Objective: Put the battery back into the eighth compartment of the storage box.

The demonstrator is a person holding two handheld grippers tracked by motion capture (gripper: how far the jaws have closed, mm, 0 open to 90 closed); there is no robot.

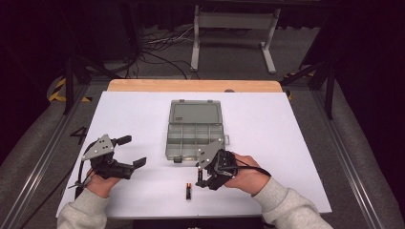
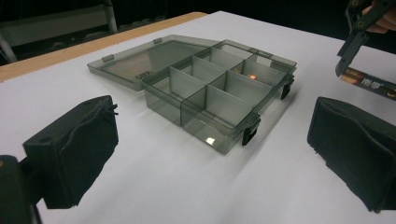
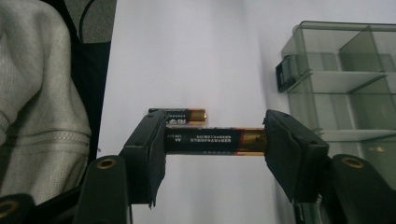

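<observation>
While your right gripper (image 3: 215, 142) clamps one battery (image 3: 215, 141) end to end, its jaws press on the two tips and the battery lies crosswise between them, clear of the table (image 1: 267, 124). Seen from the left gripper view, that battery (image 2: 369, 83) hangs off the sheet to the right of the box (image 2: 219, 93), well apart from it. From the high view, your right gripper (image 1: 206, 177) sits just below the box's (image 1: 196, 130) near right corner, with your hand (image 1: 246, 174) behind it.

A second battery (image 1: 188, 190) lies flat on the table below the box, just left of your right gripper. In the right gripper view it (image 3: 184, 115) shows just beyond the held one, roughly parallel to it, its gold end pointing toward the box (image 3: 345, 79).

Your left gripper (image 1: 128, 152) rests left of the box, near its lower left corner but apart from it. Its jaws stand wide apart with nothing between them, and in the left gripper view they frame the box from either side.

Between your grippers the box stands open, its lid laid back flat on the far side. Its compartments are divided by clear walls; whether anything lies inside them you cannot tell, apart from a small orange glint in one far cell.
</observation>
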